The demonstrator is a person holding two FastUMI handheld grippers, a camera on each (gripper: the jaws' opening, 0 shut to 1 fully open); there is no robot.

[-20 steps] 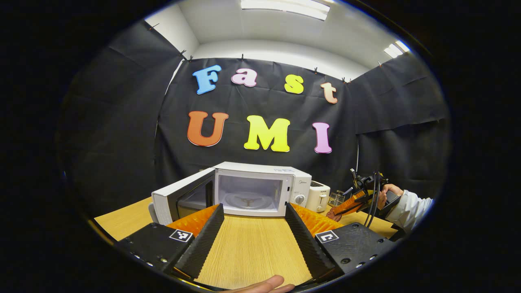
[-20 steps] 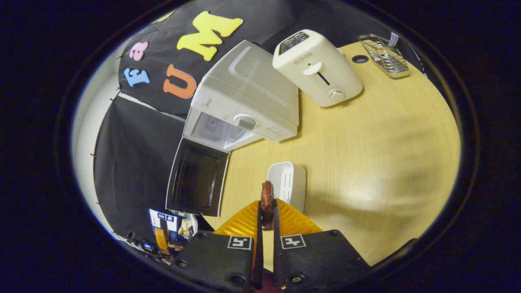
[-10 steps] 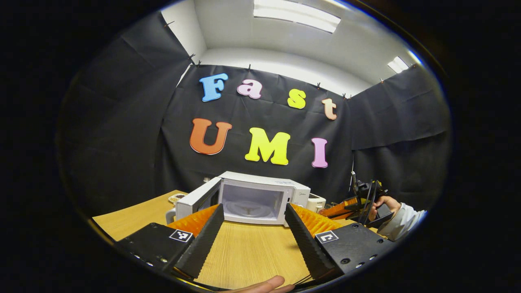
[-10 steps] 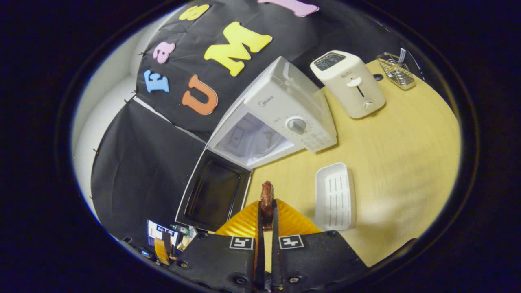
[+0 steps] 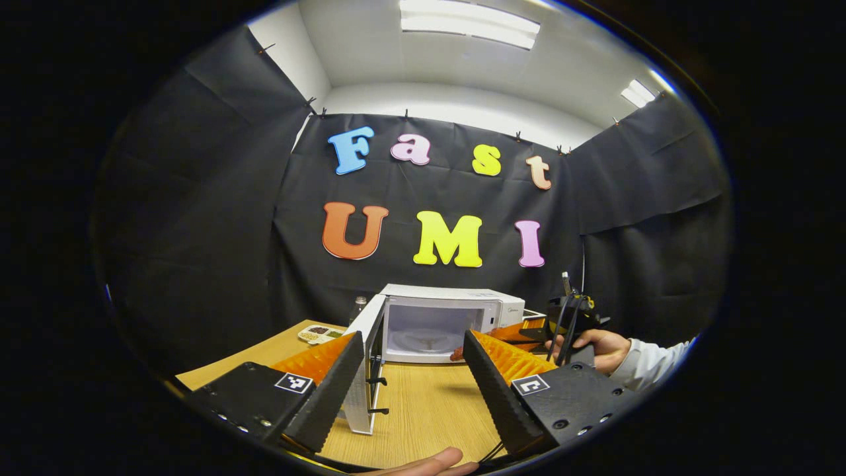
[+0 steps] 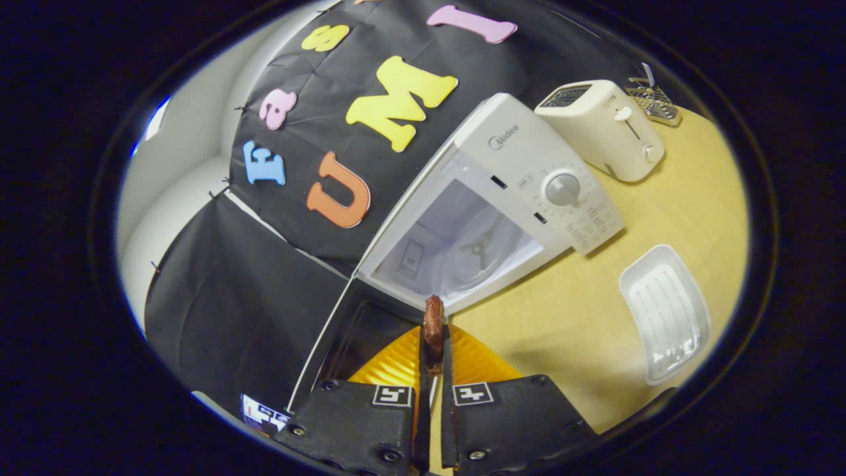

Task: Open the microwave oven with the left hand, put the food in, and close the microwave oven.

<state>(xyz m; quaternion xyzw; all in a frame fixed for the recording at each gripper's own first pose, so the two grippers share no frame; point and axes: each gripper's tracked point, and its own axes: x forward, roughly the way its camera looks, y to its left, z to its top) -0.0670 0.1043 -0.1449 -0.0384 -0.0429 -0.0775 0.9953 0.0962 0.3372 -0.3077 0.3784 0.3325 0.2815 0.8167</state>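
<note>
The white microwave [image 5: 456, 301] [image 6: 529, 158] stands at the back of the wooden table with its door [image 5: 363, 370] swung wide open to the left. Its cavity [image 6: 462, 244] shows a glass turntable with nothing on it. My right gripper [image 6: 433, 337] is shut on a dark reddish-brown piece of food [image 6: 433, 320], held just in front of the cavity's opening. In the left gripper view that gripper [image 5: 522, 334] and the hand holding it [image 5: 598, 347] are right of the microwave. My left gripper [image 5: 413, 344] is open, back from the microwave, with nothing between its fingers.
A cream toaster [image 6: 605, 125] stands beside the microwave, with a wire rack [image 6: 651, 102] behind it. A white ridged tray [image 6: 664, 311] lies on the table in front. A small dish of food [image 5: 320, 332] and a bottle [image 5: 357, 305] sit left of the microwave.
My left gripper has drawn back from the microwave, whose door now stands wider open. My right gripper has carried the food leftward, from beside the white tray to the cavity's mouth.
</note>
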